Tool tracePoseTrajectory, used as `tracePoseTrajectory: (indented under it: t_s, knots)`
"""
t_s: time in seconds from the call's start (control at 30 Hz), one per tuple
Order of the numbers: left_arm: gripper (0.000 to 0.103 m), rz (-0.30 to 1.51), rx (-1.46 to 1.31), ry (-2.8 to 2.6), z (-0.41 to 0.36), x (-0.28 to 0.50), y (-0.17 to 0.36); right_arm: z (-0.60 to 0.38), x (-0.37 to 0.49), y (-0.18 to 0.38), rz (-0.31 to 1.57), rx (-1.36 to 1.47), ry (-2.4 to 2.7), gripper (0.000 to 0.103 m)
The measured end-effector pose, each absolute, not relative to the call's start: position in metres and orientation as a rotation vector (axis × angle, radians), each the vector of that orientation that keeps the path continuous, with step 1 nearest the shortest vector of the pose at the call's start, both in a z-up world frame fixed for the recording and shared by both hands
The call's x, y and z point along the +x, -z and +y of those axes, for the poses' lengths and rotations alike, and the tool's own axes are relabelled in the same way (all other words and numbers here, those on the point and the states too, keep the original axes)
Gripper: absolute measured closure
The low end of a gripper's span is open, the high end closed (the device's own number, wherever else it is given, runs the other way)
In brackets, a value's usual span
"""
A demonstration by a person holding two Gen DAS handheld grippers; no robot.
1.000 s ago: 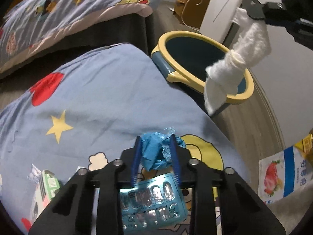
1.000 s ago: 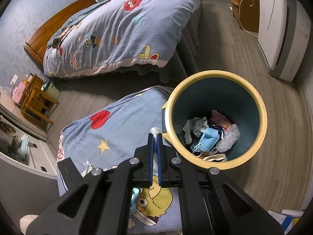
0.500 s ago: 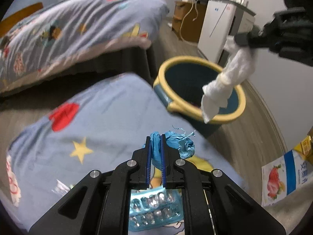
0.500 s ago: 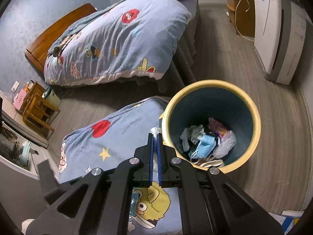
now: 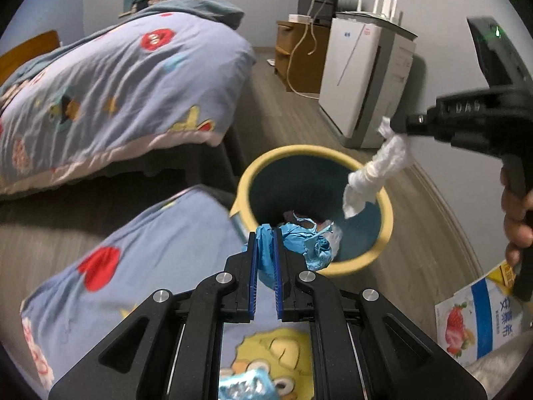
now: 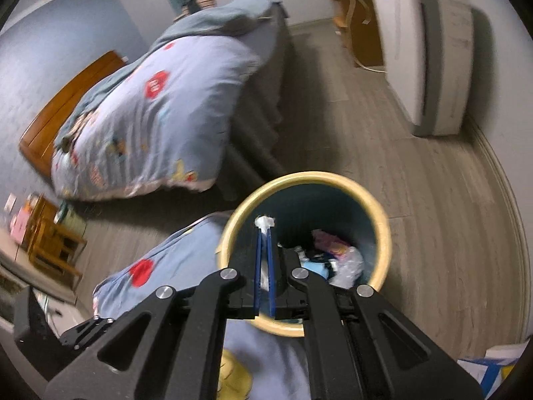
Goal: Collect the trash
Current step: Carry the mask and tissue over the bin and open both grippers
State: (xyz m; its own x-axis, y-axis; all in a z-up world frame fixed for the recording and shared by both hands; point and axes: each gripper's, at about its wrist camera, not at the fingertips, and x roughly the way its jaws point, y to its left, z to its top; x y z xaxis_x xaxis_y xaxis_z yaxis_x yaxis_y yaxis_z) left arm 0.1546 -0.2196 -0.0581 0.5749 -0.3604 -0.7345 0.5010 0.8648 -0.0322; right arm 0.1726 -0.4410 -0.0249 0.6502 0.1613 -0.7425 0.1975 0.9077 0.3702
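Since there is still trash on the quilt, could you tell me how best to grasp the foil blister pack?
Grip the blister pack by its thin edge, coming from above at a slant. It lies flat on the quilt, so only an edge gives the jaws purchase; most of it is hidden.

Bin point(image 5: 383, 206): dark teal wall, pale yellow rim. Crumpled glove point(image 5: 293, 236): bright blue. Twisted tissue point(image 5: 373, 170): white. Quilt point(image 5: 150, 243): light blue, printed with red hearts, yellow stars and cartoon figures. Floor point(image 6: 433, 200): grey wood grain. Appliance point(image 5: 359, 76): white with grey side.

Left tongs point(image 5: 265, 233) clamp a blue glove point(image 5: 309, 241) beside the bin point(image 5: 293, 153)
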Motion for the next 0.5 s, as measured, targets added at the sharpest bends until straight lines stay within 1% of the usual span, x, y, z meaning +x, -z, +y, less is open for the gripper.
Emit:
tracePoseTrajectory:
  t_s: [0.2,0.43,0.47,0.5]
  knots:
    - [0.094,0.835,0.249,0.535,-0.261,0.174,0.074,-0.473,0.179,0.049,0.910,0.499,0.095,0.100]
    - [0.093,0.873,0.272,0.532,-0.293,0.191,0.104,-0.477,0.182,0.065,0.955,0.497,0.094,0.100]
    - [0.091,0.877,0.260,0.527,-0.295,0.194,0.107,-0.476,0.183,0.066,0.959,0.500,0.089,0.099]
    - [0.085,0.879,0.250,0.526,-0.295,0.195,0.108,-0.475,0.184,0.068,0.963,0.505,0.083,0.099]
